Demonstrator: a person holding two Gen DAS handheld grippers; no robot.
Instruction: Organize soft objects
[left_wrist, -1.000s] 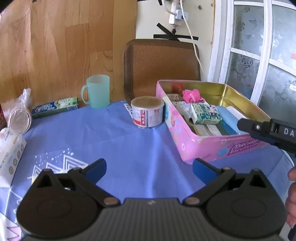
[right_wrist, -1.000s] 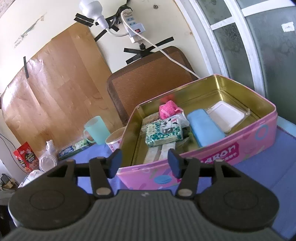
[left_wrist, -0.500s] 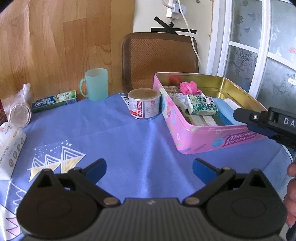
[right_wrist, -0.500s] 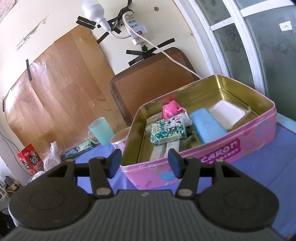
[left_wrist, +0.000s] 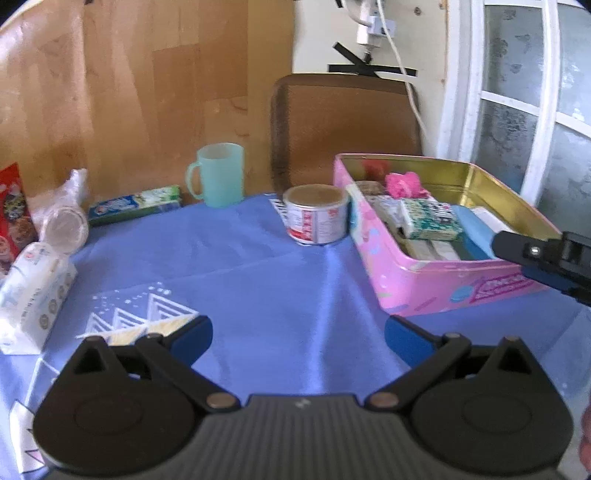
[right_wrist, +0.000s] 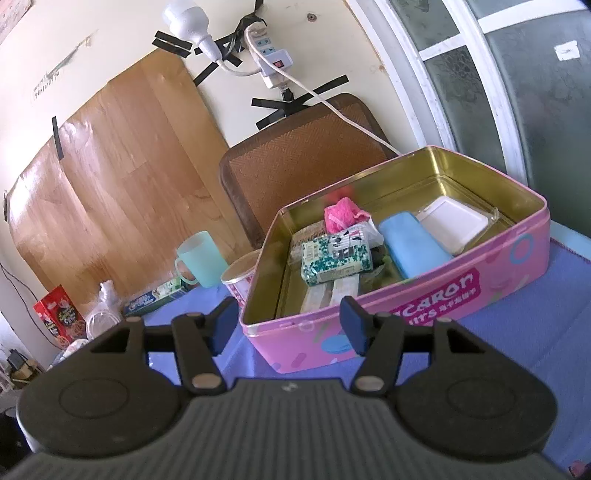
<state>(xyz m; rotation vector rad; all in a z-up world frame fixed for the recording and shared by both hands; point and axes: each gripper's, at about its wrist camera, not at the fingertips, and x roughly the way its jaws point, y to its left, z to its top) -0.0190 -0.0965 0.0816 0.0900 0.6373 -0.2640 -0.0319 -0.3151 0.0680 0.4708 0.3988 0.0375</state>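
A pink tin (left_wrist: 436, 280) (right_wrist: 424, 299) stands open on the blue cloth. Inside lie a pink fluffy item (right_wrist: 341, 214), a green patterned tissue pack (right_wrist: 334, 258), a light blue soft roll (right_wrist: 412, 245) and a white plastic box (right_wrist: 452, 223). A white tissue pack (left_wrist: 35, 295) lies at the far left of the cloth. My left gripper (left_wrist: 298, 334) is open and empty, low over the cloth. My right gripper (right_wrist: 288, 325) is open and empty, just before the tin's near wall; it also shows in the left wrist view (left_wrist: 543, 258).
A teal mug (left_wrist: 219, 175), a round can (left_wrist: 317, 218) and a green-blue flat box (left_wrist: 135, 205) stand behind the cloth's middle. A clear plastic container (left_wrist: 64, 229) and a red box (left_wrist: 13, 218) sit at the left. A brown chair back (left_wrist: 343, 125) is behind.
Both grippers have drawn back from the tin, which looks farther off in both views. The left view has swung left, bringing the red box into sight. Both jaws stay open.
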